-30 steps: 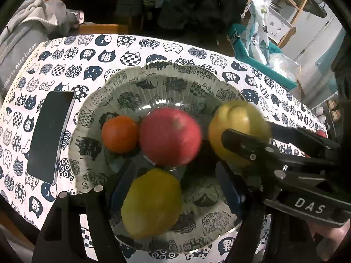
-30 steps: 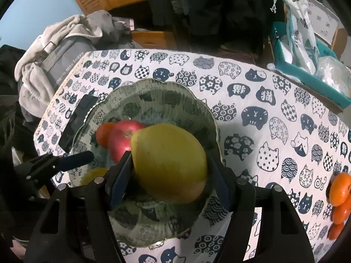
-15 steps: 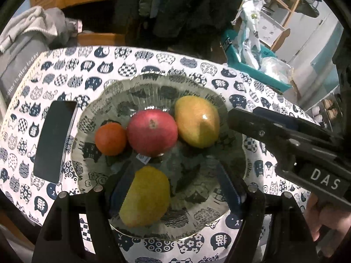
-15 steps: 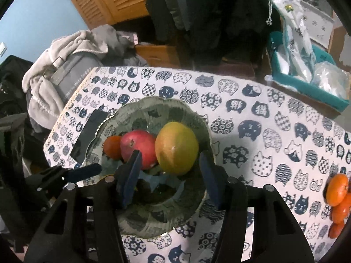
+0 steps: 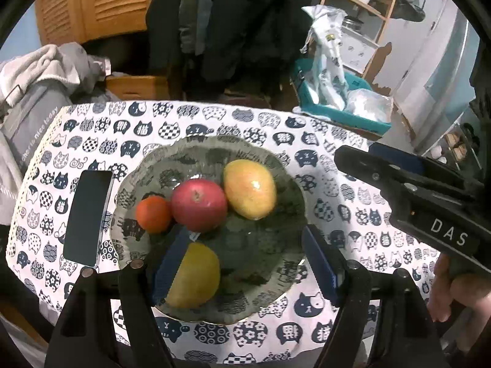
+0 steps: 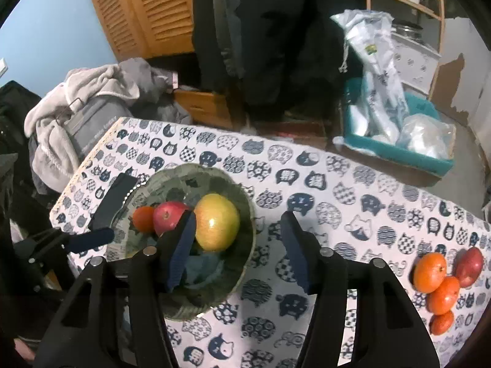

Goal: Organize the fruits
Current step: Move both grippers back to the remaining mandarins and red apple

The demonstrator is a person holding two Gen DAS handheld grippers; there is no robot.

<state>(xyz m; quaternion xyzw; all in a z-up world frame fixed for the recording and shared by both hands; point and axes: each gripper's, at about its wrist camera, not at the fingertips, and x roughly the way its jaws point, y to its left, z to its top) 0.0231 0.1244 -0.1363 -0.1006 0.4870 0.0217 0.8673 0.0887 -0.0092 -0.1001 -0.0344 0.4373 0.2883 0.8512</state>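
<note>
A clear glass bowl [image 5: 288, 184] on the cat-print tablecloth holds a tangerine [image 5: 152, 214], a red apple [image 5: 199, 205], a yellow-red mango [image 5: 250, 188] and a yellow pear [image 5: 196, 276]. The bowl [image 6: 245, 214] and the mango [image 6: 217, 221] also show in the right wrist view. My left gripper [image 5: 242, 263] is open and empty above the bowl's near side. My right gripper [image 6: 237, 251] is open and empty above the bowl's right rim. Loose tangerines [image 6: 429, 271] and a red apple [image 6: 469, 265] lie at the table's right end.
A black phone [image 5: 87, 217] lies left of the bowl. A teal bin [image 6: 396, 144] with plastic bags stands beyond the far table edge. Grey clothes [image 6: 79, 113] are piled at the left. A person in dark clothes [image 6: 270, 30] stands behind the table.
My right gripper opened, left the mango in the bowl beside the red apple, and drew back up and to the right. My left gripper also pulled back from the bowl.
</note>
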